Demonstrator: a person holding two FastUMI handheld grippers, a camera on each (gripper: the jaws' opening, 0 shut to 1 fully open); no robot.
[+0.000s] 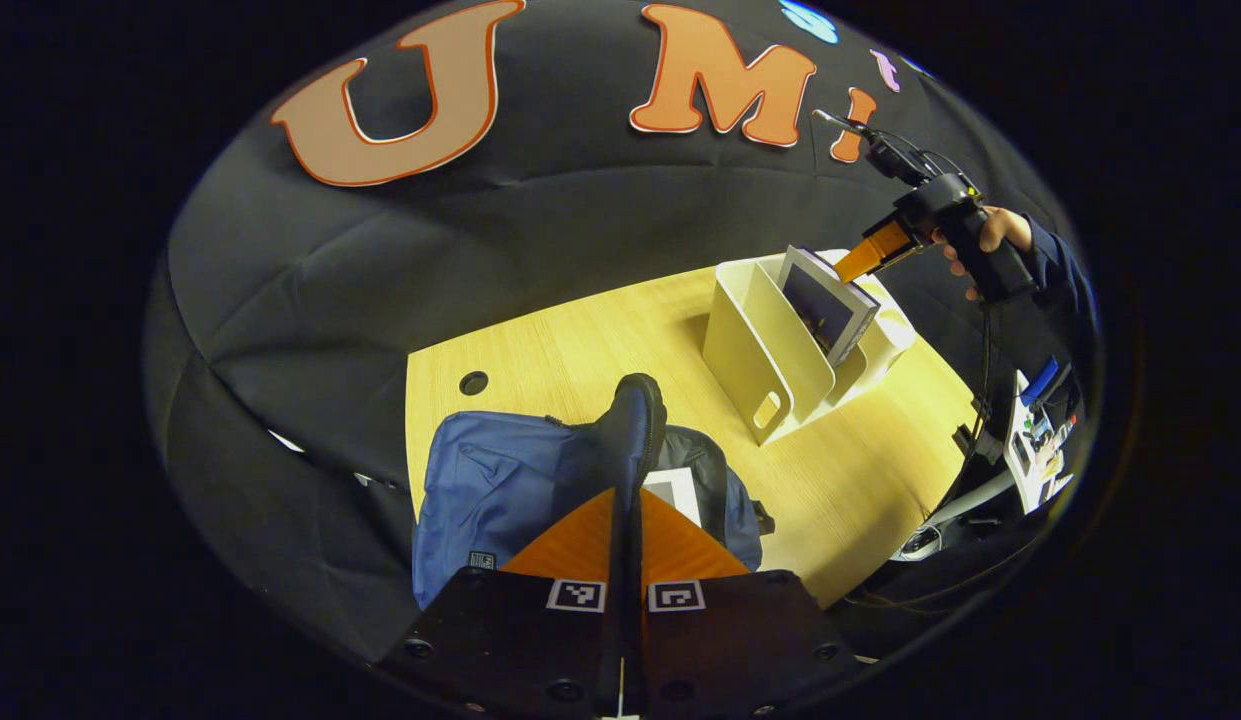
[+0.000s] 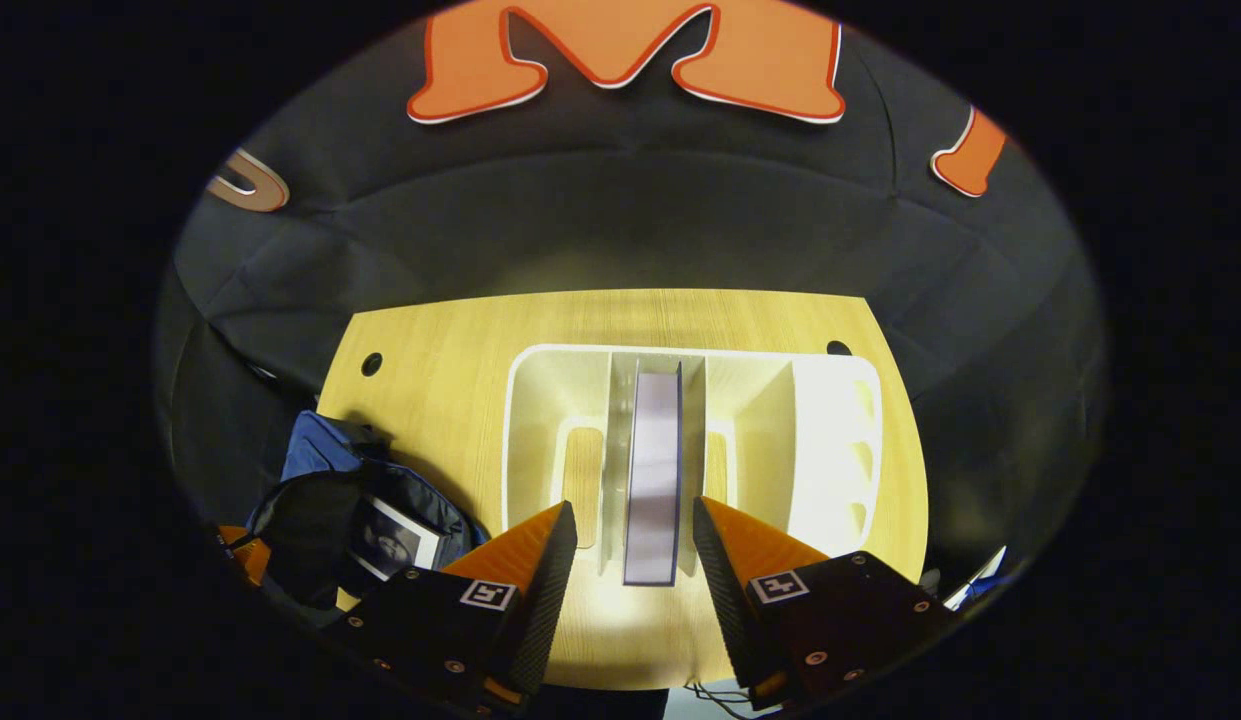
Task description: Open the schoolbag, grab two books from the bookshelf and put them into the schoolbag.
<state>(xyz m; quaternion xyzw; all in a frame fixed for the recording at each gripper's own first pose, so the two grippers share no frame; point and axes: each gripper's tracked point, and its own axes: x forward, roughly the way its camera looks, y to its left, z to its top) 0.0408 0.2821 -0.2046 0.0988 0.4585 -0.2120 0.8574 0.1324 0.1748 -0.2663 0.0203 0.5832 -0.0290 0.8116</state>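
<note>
The right tool (image 2: pixel 630 545) is spread, the upright dark-covered book (image 2: pixel 653 470) in the cream plastic bookshelf (image 2: pixel 830 440) standing just beyond its gap. The left tool (image 1: pixel 628 470) pinches the blue fabric schoolbag's (image 1: pixel 490 490) dark flap.

Left tool (image 1: pixel 628 470) has its fingers pinched tight together over the bag (image 1: pixel 500 490), clamped on a dark fold of its flap. Right tool (image 2: pixel 635 560) hangs spread wide above the rack (image 2: pixel 540 400), fingers either side of the standing book (image 2: pixel 652 470), not touching. A hand (image 1: pixel 990 245) grips its handle.
</note>
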